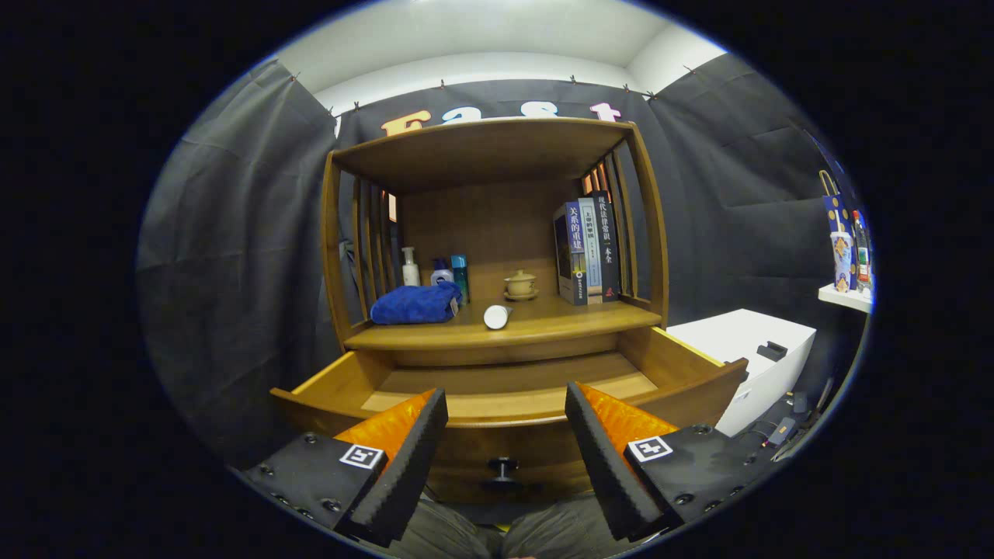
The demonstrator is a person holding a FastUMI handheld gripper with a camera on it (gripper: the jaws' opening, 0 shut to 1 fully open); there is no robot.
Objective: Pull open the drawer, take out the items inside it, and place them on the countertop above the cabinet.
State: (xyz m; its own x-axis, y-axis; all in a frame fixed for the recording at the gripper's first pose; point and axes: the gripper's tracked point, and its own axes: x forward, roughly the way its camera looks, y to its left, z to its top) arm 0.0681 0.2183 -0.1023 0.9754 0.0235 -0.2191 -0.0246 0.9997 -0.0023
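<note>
1. Gripper (505, 435): fingers spread wide apart, nothing between them, touching nothing.
2. Left finger (404, 458): black foam pad faces inward, orange backing behind it, square marker tag on its black base.
3. Right finger (602, 458): same build, mirrored, angled outward from the gap.
4. Person's legs (497, 536), in dark trousers, sit below and behind the fingers.

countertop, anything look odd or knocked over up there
One thing: a small white cylinder lies on its side near the countertop's front edge, between the blue towel and the lidded cup, while the bottles and books stand upright. The drawer is open; the tool is open and holds nothing.
</note>
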